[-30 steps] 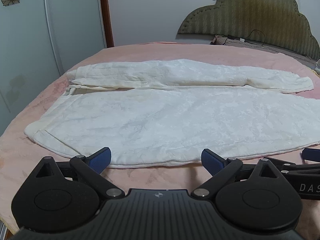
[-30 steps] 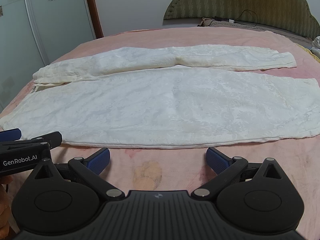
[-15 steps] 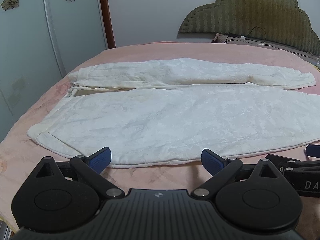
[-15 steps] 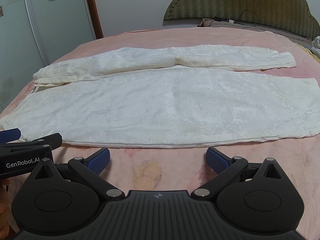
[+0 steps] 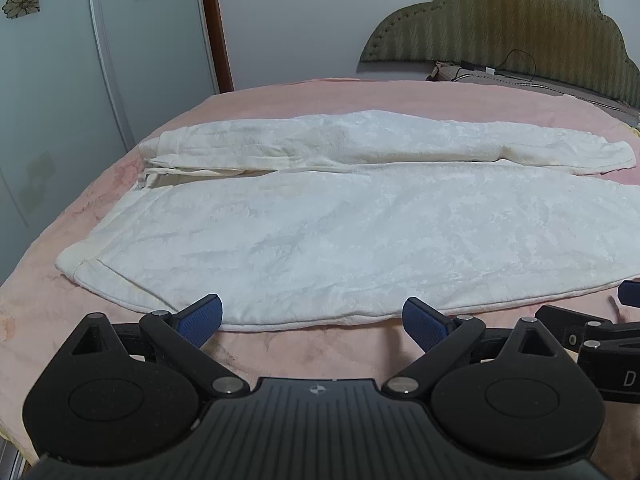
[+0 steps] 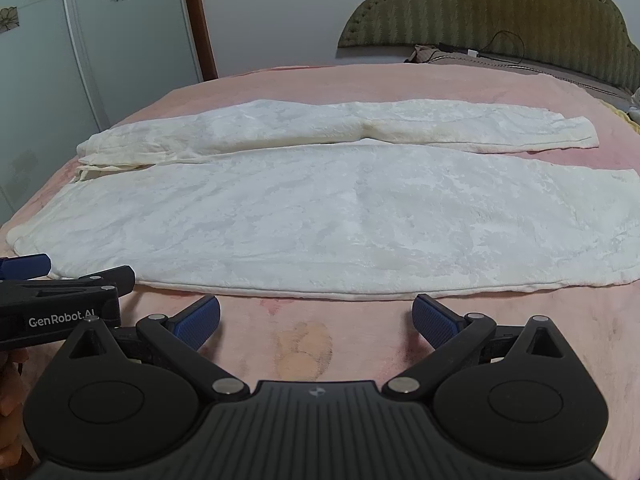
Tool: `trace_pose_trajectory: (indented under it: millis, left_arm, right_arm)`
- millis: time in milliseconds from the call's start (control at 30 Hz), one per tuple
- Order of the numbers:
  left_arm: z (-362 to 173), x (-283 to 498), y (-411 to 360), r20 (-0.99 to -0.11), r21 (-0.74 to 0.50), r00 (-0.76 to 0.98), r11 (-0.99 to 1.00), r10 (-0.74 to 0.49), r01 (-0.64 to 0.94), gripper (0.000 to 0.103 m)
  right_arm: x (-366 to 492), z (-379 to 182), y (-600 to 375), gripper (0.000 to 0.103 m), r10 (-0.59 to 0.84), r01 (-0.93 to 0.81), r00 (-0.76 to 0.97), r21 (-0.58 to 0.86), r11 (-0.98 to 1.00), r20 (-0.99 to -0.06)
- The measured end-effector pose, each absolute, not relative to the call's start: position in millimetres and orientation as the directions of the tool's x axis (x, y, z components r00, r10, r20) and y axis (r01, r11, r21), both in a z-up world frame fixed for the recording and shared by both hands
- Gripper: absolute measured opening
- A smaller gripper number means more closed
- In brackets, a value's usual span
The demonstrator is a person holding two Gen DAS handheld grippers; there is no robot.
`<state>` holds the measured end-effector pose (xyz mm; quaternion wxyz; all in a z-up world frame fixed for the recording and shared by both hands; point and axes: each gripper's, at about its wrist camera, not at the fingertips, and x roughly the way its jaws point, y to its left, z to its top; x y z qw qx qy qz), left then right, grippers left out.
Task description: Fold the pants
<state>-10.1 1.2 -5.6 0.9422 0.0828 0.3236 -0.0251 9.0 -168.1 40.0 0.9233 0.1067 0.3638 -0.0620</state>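
The pink fleece-covered bed (image 5: pixel 280 92) carried the white textured fabric pants (image 5: pixel 360 236), spread flat with both legs lying side by side across the bed, the waistband toward the left and the cuffs toward the right. No fold had been made.

Compared with the view one second earlier, the left wrist camera had shifted slightly: the far leg's cuff now sat further inside the frame and the near hem lay a little further from the camera. The right wrist view was practically unchanged. In my judgement this was small repositioning ahead of a first grasp, with the task not yet begun.

The left gripper (image 5: pixel 312 316) stood wide open, holding nothing, its blue pads just short of the near edge of the pants over bare bedcover. The right gripper (image 6: pixel 316 316) was likewise spread wide and empty, close to the near hem but not touching it.
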Motion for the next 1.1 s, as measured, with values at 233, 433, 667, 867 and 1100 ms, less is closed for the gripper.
trace_pose_trajectory:
  millis: [233,433,667,867,1100]
  left_arm:
    - [-5.8,-10.1,1.0,-0.616,0.138,0.788,0.985,0.006,0.101,0.098]
    - [-6.2,-10.2,0.4,-0.616,0.139,0.788,0.985,0.006,0.101,0.098]
    - [-6.6,-10.4,-0.1,-0.613,0.146,0.790,0.984,0.008,0.103,0.098]
    - [-8.2,-10.4,1.0,-0.615,0.151,0.788,0.983,0.010,0.104,0.098]
    - [-8.3,-9.6,1.1,-0.617,0.153,0.787,0.983,0.012,0.105,0.098]
  right_arm:
    - [6.4,42.2,-167.4,0.103,-0.029,0.182,0.736,0.156,0.971,-0.676]
    - [4.6,43.8,-168.1,0.103,-0.021,0.177,0.744,0.166,0.970,-0.668]
    - [2.3,46.9,-166.1,0.103,-0.002,0.154,0.762,0.178,0.972,-0.648]
    - [1.6,47.4,-162.3,0.103,-0.002,0.132,0.771,0.157,0.979,-0.637]
    - [0.2,48.8,-163.5,0.103,0.012,0.129,0.773,0.175,0.976,-0.635]
